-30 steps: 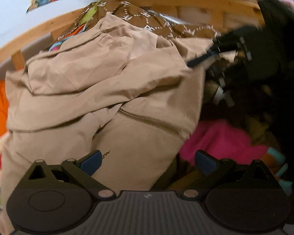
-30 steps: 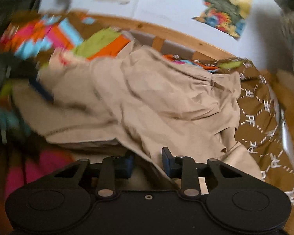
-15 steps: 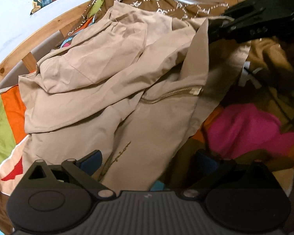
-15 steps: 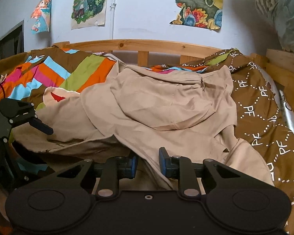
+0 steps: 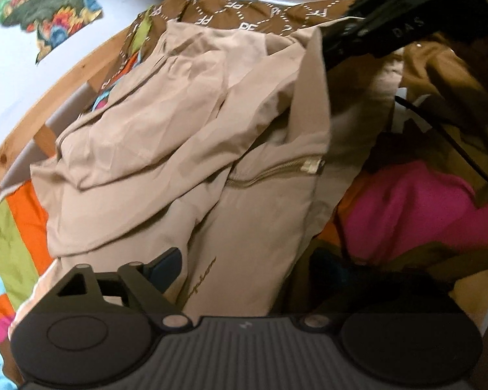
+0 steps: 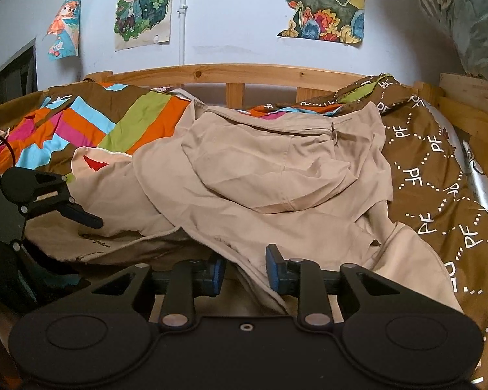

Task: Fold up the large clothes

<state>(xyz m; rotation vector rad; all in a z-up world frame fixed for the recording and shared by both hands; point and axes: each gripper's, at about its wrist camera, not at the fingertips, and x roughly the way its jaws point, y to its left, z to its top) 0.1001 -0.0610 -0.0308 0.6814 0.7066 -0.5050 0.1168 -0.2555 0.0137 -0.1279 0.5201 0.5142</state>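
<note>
A beige zip-up jacket (image 5: pixel 185 149) lies crumpled on the bed, with its zipper (image 5: pixel 270 172) facing up. My left gripper (image 5: pixel 247 269) is open, its fingers spread wide over the jacket's lower hem and holding nothing. In the right wrist view the same jacket (image 6: pixel 276 169) spreads out ahead, and one left finger (image 6: pixel 81 216) hovers just above its hem. My right gripper (image 6: pixel 244 273) is shut on a fold of the jacket's edge. From the left wrist view, the right gripper (image 5: pixel 390 22) holds that edge lifted at the upper right.
A striped multicolour quilt (image 6: pixel 91 130) covers the bed's left side, and a brown patterned blanket (image 6: pixel 439 175) covers the right. A wooden bed rail (image 6: pixel 237 73) runs along the back under wall posters (image 6: pixel 322 3). A pink cloth (image 5: pixel 406 208) and a black cable (image 5: pixel 455 143) lie near the right gripper.
The right gripper has drawn the jacket's edge out and up, which has spread the cloth and exposed the zipper. The left gripper stays open and has edged closer to the hem.
</note>
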